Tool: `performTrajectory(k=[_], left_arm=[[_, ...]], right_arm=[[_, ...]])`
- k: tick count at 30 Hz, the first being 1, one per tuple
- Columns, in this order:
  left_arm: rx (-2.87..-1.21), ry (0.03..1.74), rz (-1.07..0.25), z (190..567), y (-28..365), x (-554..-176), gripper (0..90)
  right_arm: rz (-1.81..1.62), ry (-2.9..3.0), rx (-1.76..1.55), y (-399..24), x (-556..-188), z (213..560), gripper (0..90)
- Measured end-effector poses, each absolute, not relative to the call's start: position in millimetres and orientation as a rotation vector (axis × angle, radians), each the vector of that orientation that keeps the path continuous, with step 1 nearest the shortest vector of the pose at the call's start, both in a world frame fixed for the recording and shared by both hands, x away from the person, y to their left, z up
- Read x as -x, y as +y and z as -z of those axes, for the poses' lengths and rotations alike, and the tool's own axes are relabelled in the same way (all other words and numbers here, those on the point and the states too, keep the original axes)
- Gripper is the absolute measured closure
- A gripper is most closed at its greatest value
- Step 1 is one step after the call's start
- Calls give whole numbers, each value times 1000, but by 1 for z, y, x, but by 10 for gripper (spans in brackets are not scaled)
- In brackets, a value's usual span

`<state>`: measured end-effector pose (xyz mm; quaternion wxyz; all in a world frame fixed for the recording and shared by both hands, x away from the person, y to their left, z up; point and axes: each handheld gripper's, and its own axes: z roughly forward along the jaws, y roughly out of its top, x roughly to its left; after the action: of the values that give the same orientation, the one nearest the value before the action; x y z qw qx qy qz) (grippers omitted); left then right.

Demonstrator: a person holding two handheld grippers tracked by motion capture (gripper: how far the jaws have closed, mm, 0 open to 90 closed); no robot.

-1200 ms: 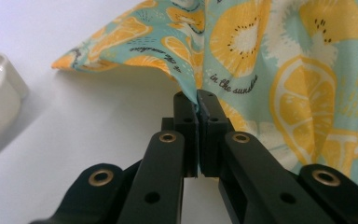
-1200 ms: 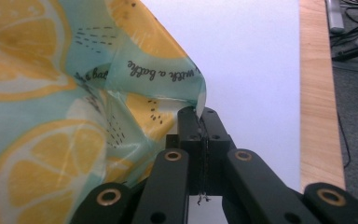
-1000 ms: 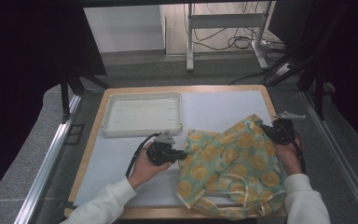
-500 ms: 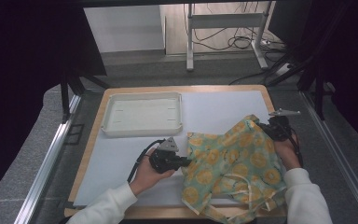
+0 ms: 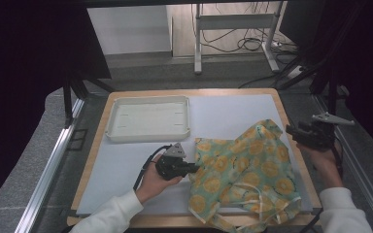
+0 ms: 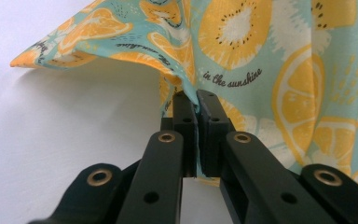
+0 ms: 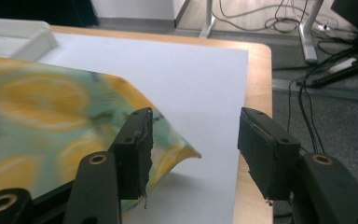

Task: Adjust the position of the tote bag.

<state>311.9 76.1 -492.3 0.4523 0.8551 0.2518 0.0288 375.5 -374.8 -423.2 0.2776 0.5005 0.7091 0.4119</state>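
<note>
The citrus-print cloth [image 5: 245, 170] lay rumpled on the right half of the surface [image 5: 126, 170], its near end with pale ties spilling over the front edge. Its far right corner rested loose on the white mat, just ahead of the right gripper [image 7: 193, 154], whose jaws had just been opening and stood apart with nothing between them (the corner lay beside the left-hand pad, not pinched). In the high view that gripper [image 5: 303, 136] hung off the right edge of the surface, clear of the fabric. The left gripper [image 6: 196, 121] was clamped on the cloth's left edge, the fabric pinched between its closed jaws. The white tray [image 5: 148, 119] sat empty at the far left, well apart from the cloth. Judged from this layout, one spreading pull appeared finished; smoothing or folding the cloth remained.
</note>
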Motion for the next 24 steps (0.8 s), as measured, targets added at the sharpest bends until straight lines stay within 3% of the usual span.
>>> performTrajectory(k=[4, 9, 10, 11, 13, 24], left_arm=[[-2097, 631, -94, 490, 78, -310, 816], [-2039, 670, -123, 486, 87, -309, 554], [-2028, 677, -140, 484, 90, -308, 554], [-2008, 693, -160, 481, 97, -306, 473], [-1990, 710, -176, 480, 103, -303, 428], [-2004, 734, -177, 485, 122, -292, 367]], right_arm=[[-1122, 1912, -1313, -372, -348, 414, 432], [-1168, 1924, -1286, -362, -316, 412, 414], [-1168, 1924, -1286, -362, -316, 412, 414], [-1196, 1937, -1270, -357, -305, 413, 405], [-1231, 1942, -1259, -353, -297, 416, 398], [-1280, 1975, -1191, -340, -263, 427, 355]])
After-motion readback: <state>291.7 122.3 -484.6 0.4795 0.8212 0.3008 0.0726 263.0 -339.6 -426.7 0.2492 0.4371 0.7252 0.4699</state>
